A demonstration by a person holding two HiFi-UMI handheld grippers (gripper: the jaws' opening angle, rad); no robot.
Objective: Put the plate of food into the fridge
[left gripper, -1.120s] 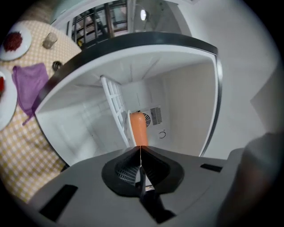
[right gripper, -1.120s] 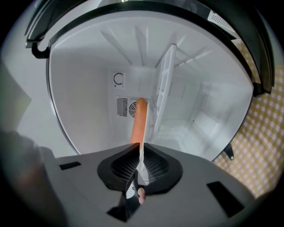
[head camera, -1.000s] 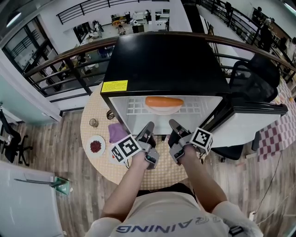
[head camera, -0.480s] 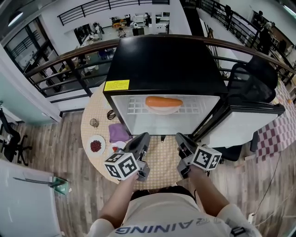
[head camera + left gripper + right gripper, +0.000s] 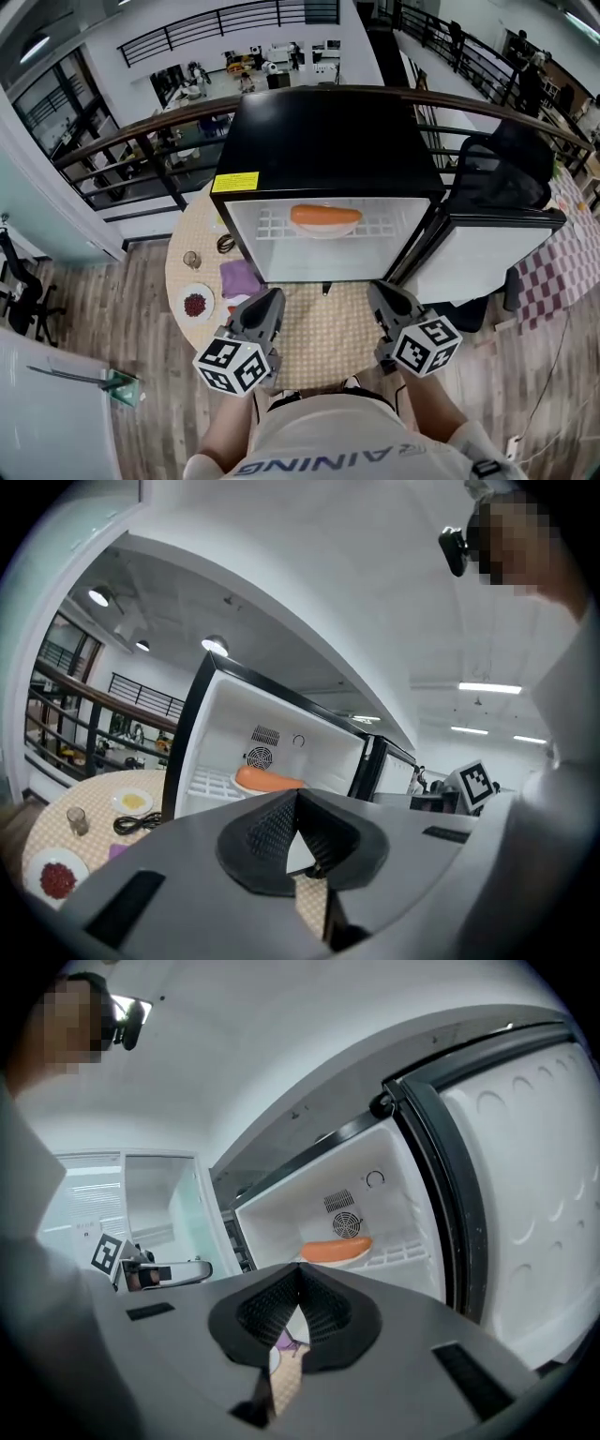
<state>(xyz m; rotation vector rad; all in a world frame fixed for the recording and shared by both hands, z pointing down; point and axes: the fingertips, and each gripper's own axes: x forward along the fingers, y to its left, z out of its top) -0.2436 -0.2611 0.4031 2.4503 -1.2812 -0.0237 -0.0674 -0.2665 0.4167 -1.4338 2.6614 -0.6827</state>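
Note:
The plate of food (image 5: 325,218), a white plate with a long orange sausage, rests on the wire shelf inside the open black fridge (image 5: 328,131). The plate of food (image 5: 267,780) also shows in the left gripper view, and the same plate (image 5: 336,1251) in the right gripper view. The fridge door (image 5: 487,258) stands swung out to the right. My left gripper (image 5: 271,297) and right gripper (image 5: 383,293) hang close to my body, well short of the fridge opening. Both are shut with nothing between the jaws; the left gripper (image 5: 296,794) and right gripper (image 5: 300,1269) show their tips meeting.
The fridge sits on a round woven-top table (image 5: 328,328). Left of the fridge lie a small plate of red food (image 5: 195,304), a purple cloth (image 5: 241,277), a small glass (image 5: 191,259) and a coiled cable (image 5: 226,244). A black chair (image 5: 511,159) stands behind the door.
Both grippers have drawn back from the fridge opening toward my body. The plate of food stays on the shelf.

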